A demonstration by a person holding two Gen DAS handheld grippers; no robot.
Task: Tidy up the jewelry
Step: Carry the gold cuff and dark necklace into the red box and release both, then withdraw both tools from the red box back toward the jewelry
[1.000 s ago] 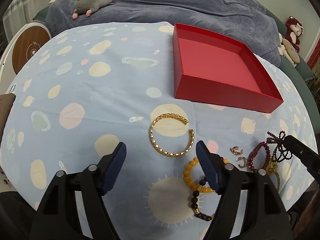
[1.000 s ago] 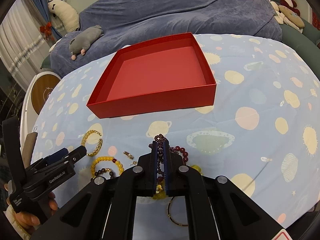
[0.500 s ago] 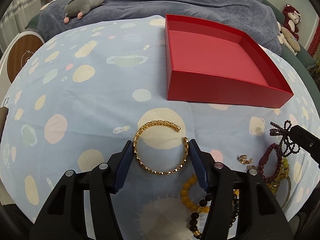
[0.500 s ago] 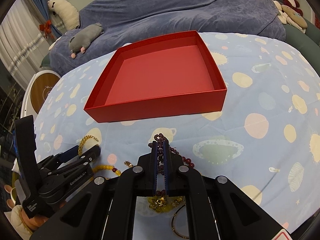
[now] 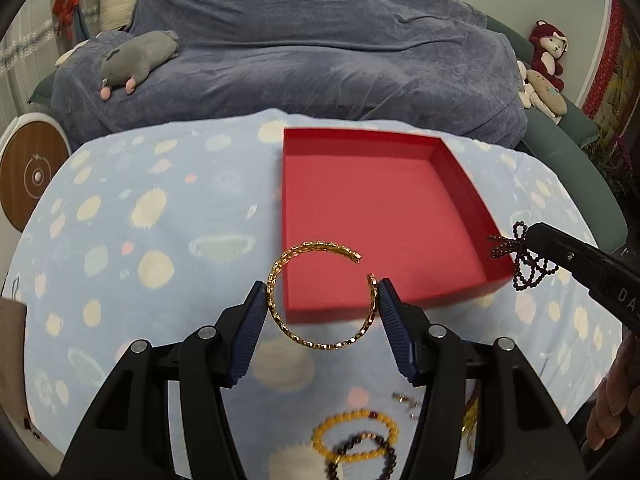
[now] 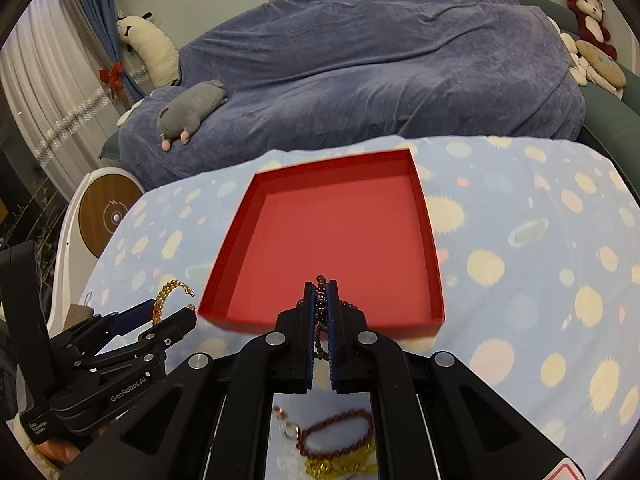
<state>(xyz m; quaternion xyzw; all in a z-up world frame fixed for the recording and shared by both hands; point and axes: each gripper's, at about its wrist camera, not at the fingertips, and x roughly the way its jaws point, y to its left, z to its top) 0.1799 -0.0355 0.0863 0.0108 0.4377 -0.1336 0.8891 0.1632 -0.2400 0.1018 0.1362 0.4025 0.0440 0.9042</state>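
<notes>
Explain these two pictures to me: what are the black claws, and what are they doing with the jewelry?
There is no robot here: a person holds a hand tool with two jaws in each hand, and a wide-angle camera on each tool looks out along its jaws. One picture comes from the left tool, the other from the right.

The left gripper clamps an open gold bangle by its sides. The right gripper pinches a strand of dark red beads. Both hang by the near edge of an empty red box on a blue spotted cloth.

More jewelry lies on the cloth: a yellow bead bracelet, a dark one, and a red bracelet.
</notes>
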